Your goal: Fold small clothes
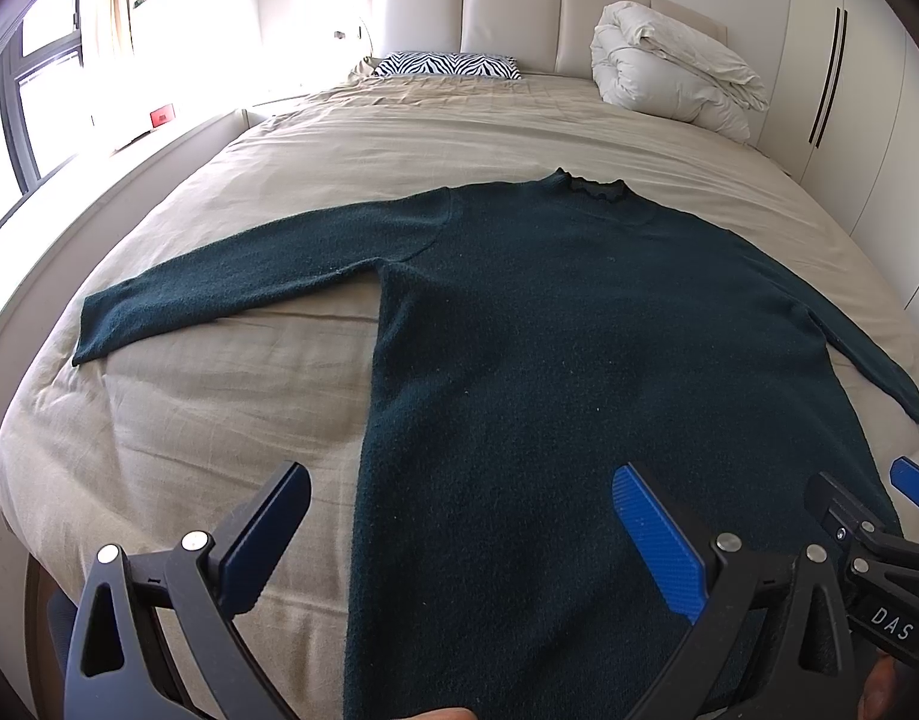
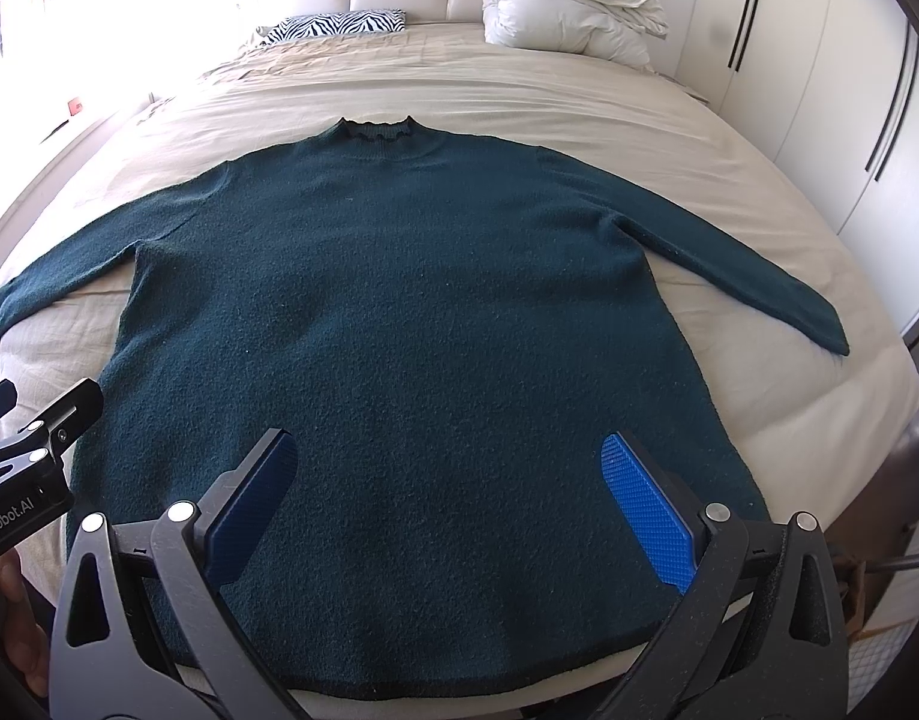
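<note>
1. a dark green sweater [image 2: 399,312] is lying flat on the bed [image 2: 579,96], filling the middle of both frames, collar toward the headboard, sleeves spreading to each side.
2. the left gripper [image 1: 459,540] is hovering at the bottom of its frame, fingers [image 1: 654,540] standing wide apart over the sweater's left edge near the hem, holding nothing.
3. the right gripper [image 2: 447,498] is hovering at the bottom of its frame, fingers wide over the hem, holding nothing.
4. a white duvet [image 2: 567,6] is sitting at upper right, a zebra pillow [image 2: 333,24] at upper left.
</note>
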`<state>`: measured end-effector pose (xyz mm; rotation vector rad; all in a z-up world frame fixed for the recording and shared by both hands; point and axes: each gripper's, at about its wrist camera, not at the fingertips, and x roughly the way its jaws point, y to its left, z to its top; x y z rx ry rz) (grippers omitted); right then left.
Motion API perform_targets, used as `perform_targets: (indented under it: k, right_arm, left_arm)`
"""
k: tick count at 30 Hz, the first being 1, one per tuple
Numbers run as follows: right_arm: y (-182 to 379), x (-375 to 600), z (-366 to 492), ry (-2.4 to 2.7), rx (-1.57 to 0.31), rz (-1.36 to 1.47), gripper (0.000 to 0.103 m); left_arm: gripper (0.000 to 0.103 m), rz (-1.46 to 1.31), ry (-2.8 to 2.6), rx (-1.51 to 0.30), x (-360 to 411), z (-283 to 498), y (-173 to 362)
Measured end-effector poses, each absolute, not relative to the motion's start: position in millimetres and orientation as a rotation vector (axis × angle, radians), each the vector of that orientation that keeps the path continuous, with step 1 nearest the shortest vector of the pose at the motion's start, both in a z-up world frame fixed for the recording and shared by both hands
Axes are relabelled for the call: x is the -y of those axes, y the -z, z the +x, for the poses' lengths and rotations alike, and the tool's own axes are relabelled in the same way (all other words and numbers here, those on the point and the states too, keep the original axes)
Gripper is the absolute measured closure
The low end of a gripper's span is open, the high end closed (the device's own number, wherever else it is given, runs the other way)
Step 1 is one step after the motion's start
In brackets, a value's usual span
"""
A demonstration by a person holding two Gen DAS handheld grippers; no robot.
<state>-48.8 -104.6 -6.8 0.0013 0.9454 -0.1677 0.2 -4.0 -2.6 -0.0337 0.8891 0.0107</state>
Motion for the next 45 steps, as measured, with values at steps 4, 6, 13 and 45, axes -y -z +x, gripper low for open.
perform_targets:
  k: [4,6,13,45]
  right_arm:
    - [9.1,103.8,-50.0,0.168,-0.947,0.001,0.000]
    - [9.8,103.5,-50.6,0.168,-0.948,0.003,0.000]
    - [10.2,103.2,-49.7,0.167,-0.949,0.001,0.000]
    - [0.5,75.9,-25.9,0.072,-0.892,0.035,0.000]
  left_arm:
    - [0.000,-0.035,-0.010,-0.889,4.0,0.7,3.7]
    - [0.000,-0.037,-0.008,-0.889,6.4,-1.7,5.5]
    - [0.000,-0.044,-0.005,-0.891,7.8,-3.8,6.5]
    - [0.000,-0.593,0.038,-0.798,-180.4,35.8,11.4]
